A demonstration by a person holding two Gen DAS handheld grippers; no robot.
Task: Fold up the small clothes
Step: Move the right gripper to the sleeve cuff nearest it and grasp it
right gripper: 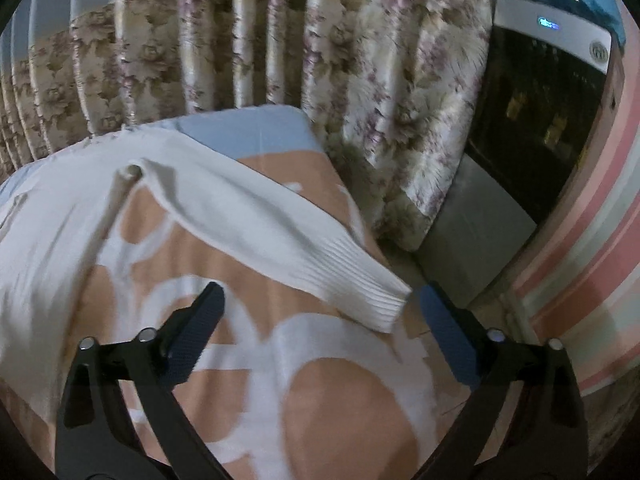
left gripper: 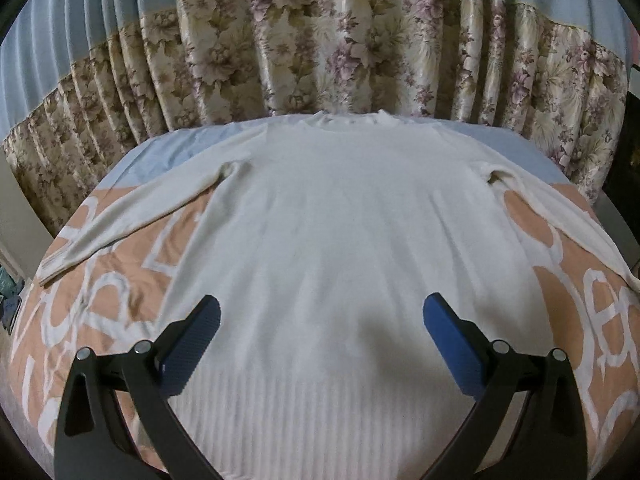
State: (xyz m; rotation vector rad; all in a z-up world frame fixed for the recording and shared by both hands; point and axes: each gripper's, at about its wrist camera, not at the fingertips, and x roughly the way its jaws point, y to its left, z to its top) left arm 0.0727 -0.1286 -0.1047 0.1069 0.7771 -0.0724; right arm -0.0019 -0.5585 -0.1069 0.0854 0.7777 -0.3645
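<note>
A white long-sleeved sweater (left gripper: 328, 216) lies flat on the bed, collar far, ribbed hem near, both sleeves spread outward. My left gripper (left gripper: 322, 312) hovers open over the lower middle of its body, blue pads wide apart and nothing between them. In the right wrist view the sweater's right sleeve (right gripper: 256, 216) runs diagonally down to its ribbed cuff (right gripper: 372, 292). My right gripper (right gripper: 320, 300) stands open just short of that cuff, the cuff's end lying close to the right finger; the pads do not press on it.
The bed cover (left gripper: 132, 264) is peach with white shapes and a pale blue band at the far end. Floral curtains (left gripper: 320, 48) hang right behind the bed. In the right wrist view a dark-fronted appliance (right gripper: 532, 120) and a pink-striped wall (right gripper: 592, 248) stand to the right, past the bed's edge.
</note>
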